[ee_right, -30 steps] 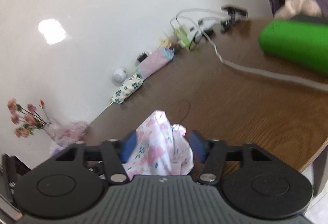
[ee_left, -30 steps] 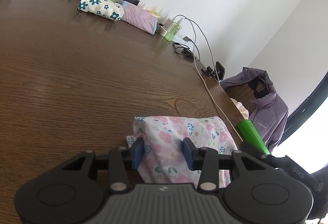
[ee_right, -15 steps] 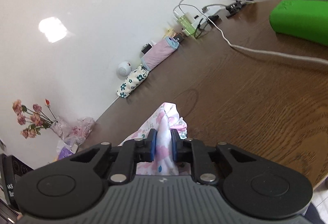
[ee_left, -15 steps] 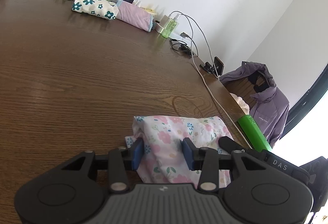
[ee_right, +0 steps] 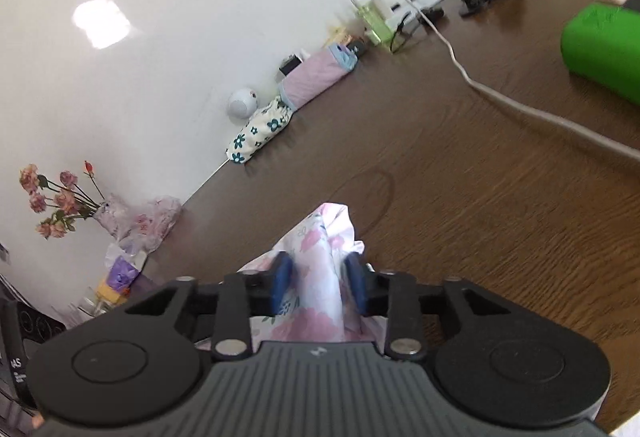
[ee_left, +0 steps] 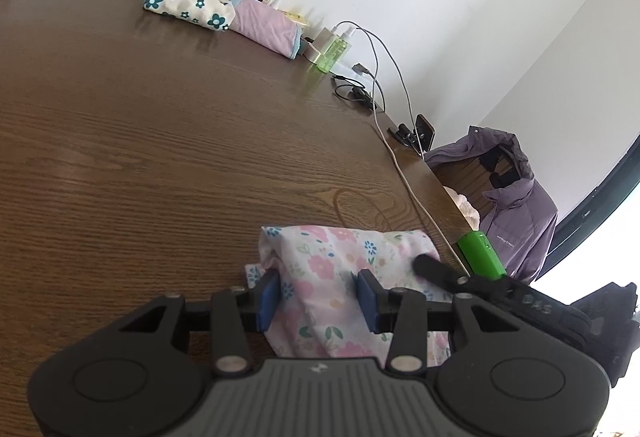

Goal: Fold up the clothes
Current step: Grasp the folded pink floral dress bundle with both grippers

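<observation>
A pink floral garment (ee_left: 332, 257) lies folded on the brown wooden table (ee_left: 160, 157) close to its right edge. My left gripper (ee_left: 318, 299) is shut on the near part of the garment, its blue pads pressing a thick fold from both sides. In the right wrist view a ridge of the same garment (ee_right: 320, 237) stands up between the pads of my right gripper (ee_right: 318, 283). Those jaws are opening, and a narrow gap shows on each side of the cloth. One black finger (ee_left: 434, 269) of the right gripper rests at the garment's right end.
Along the far wall lie a folded blue-flowered cloth (ee_left: 188, 3), a folded pink cloth (ee_left: 264, 27), a green bottle (ee_left: 334, 51) and cables (ee_left: 404, 165). A green cylinder (ee_left: 480, 255) sits at the table's right edge, beside a purple jacket (ee_left: 516, 209). A flower vase (ee_right: 60, 197) stands at the far left.
The right gripper closed tight on the garment's raised fold, then its pads parted a little. It also slid further in over the garment. The left gripper kept still.
</observation>
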Tool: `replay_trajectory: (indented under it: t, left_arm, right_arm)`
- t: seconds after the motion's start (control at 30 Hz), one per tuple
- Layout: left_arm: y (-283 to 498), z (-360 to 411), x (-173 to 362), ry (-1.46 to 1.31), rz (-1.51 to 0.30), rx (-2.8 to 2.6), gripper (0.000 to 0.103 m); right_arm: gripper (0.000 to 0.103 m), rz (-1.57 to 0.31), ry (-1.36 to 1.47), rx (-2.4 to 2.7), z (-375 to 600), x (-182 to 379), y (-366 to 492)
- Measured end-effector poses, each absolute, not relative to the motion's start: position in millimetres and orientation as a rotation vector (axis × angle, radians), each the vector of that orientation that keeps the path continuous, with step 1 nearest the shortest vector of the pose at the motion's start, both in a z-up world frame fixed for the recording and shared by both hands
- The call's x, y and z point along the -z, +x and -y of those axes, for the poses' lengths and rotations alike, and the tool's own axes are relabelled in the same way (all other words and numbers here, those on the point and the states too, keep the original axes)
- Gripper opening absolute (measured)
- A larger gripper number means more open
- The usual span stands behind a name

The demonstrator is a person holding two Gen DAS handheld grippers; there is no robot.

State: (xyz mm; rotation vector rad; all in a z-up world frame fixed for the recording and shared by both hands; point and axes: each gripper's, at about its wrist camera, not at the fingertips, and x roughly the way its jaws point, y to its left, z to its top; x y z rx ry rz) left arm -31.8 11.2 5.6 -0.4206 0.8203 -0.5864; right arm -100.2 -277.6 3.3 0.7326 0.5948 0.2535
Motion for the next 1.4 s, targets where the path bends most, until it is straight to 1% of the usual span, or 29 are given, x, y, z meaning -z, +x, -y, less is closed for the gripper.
replay_trajectory:
  t: [0.03,0.07,0.17,0.2,0.27,0.3,0.33,0.47,0.6,0.63,0.67,0.73,0.8,0.83,0.87,0.9,0.93,0.97,1.0,1.03,1.07,1.1,1.13,1.2,1.27,1.3,1.33,1.37,1.4]
  left_arm:
    - [-30.9,-11.5,-5.4,-0.426,-0.820,0.582,0.040]
    - [-29.5,-11.7,-5.5,-0.428,-0.822,0.583,0.040]
    - [-24.2,-12.0,-4.1,-0.446,-0.833,0.596,0.041]
    - [-22.7,-12.0,-3.5,-0.452,-0.834,0.599,0.041]
    - [-22.6,-13.1,-3.2,-0.469,-0.835,0.592,0.041]
    - [-22.7,-13.8,-3.1,-0.478,-0.836,0.589,0.041]
    - [-24.0,-15.0,-3.7,-0.484,-0.834,0.585,0.042]
    - [-34.4,-18.8,-12.0,-0.472,-0.807,0.603,0.044]
    - [-39.8,-16.5,-12.3,-0.441,-0.804,0.615,0.045]
    - [-39.9,-15.6,-11.0,-0.437,-0.809,0.615,0.044]
    - [-39.7,-14.7,-9.7,-0.439,-0.819,0.612,0.044]
    - [-39.2,-12.8,-8.1,-0.437,-0.824,0.623,0.044]
    - [-39.4,-11.8,-6.7,-0.430,-0.822,0.630,0.044]
    - [-39.5,-12.0,-5.8,-0.431,-0.822,0.629,0.044]
    - [-39.5,-12.2,-4.9,-0.432,-0.822,0.629,0.044]
    - [-39.9,-14.8,-4.8,-0.446,-0.823,0.629,0.044]
    - [-41.4,-19.2,-5.6,-0.458,-0.819,0.628,0.045]
    - [-42.6,-23.6,-7.0,-0.458,-0.810,0.617,0.049]
    - [-43.7,-27.8,-8.6,-0.456,-0.800,0.603,0.051]
    - [-44.7,-32.1,-10.1,-0.453,-0.790,0.589,0.055]
    - [-44.2,-34.2,-11.1,-0.447,-0.785,0.584,0.058]
    - [-42.5,-34.3,-11.2,-0.444,-0.784,0.587,0.058]
    - [-40.2,-32.7,-11.0,-0.446,-0.787,0.590,0.058]
    - [-34.6,-25.9,-9.0,-0.447,-0.815,0.587,0.058]
    - [-31.0,-20.8,-5.6,-0.451,-0.820,0.597,0.058]
    - [-29.6,-19.7,-4.4,-0.458,-0.821,0.609,0.056]
    - [-27.5,-18.4,-2.5,-0.469,-0.829,0.622,0.055]
    - [-25.4,-17.0,-0.4,-0.481,-0.840,0.636,0.048]
    - [-23.3,-15.7,1.7,-0.493,-0.850,0.650,0.043]
  right_arm:
    - [0.018,-0.616,0.796,-0.280,283.2,2.9,-96.6]
    - [0.016,-0.637,0.858,-0.306,288.8,8.9,-93.1]
    - [0.015,-0.672,1.012,-0.352,306.0,17.9,-85.8]
    - [0.017,-0.682,1.059,-0.366,311.4,20.5,-83.6]
    - [0.030,-0.679,1.012,-0.353,312.4,12.4,-86.1]
    - [0.048,-0.668,0.949,-0.331,311.7,3.4,-91.5]
    - [0.056,-0.647,0.883,-0.311,310.2,-5.3,-99.3]
    - [0.056,-0.613,0.681,-0.261,303.5,-28.8,-130.7]
    - [0.055,-0.625,0.604,-0.257,283.8,-25.4,-149.2]
    - [0.054,-0.632,0.591,-0.251,279.4,-22.7,-148.1]
    - [0.049,-0.638,0.581,-0.246,275.3,-19.9,-147.0]
    - [0.022,-0.638,0.626,-0.245,273.6,-12.6,-143.2]
    - [0.012,-0.672,0.773,-0.274,284.0,0.2,-137.2]
    - [0.010,-0.690,0.856,-0.296,290.0,6.8,-133.8]
    - [0.011,-0.694,0.875,-0.309,293.8,6.6,-133.1]
    - [0.013,-0.699,0.893,-0.322,297.6,6.5,-132.4]
    - [0.020,-0.702,0.909,-0.333,301.2,6.1,-131.8]
    - [0.025,-0.694,0.890,-0.325,302.8,1.6,-133.8]
    - [0.042,-0.676,0.840,-0.310,303.5,-5.6,-136.2]
    - [0.054,-0.658,0.790,-0.295,304.3,-12.6,-138.4]
    - [0.057,-0.636,0.749,-0.287,304.9,-18.0,-138.6]
    - [0.064,-0.630,0.720,-0.284,304.9,-19.8,-133.9]
    - [0.068,-0.624,0.691,-0.281,305.0,-21.5,-129.3]
    - [0.069,-0.634,0.648,-0.268,304.8,-20.6,-116.6]
    - [0.065,-0.652,0.658,-0.295,304.6,-13.7,-105.4]
    - [0.061,-0.671,0.674,-0.314,303.0,-10.6,-100.4]
    - [0.046,-0.690,0.690,-0.334,301.3,-7.6,-95.3]
    - [0.035,-0.709,0.706,-0.353,299.7,-4.5,-90.3]
    - [0.017,-0.728,0.724,-0.373,298.2,-1.2,-85.4]
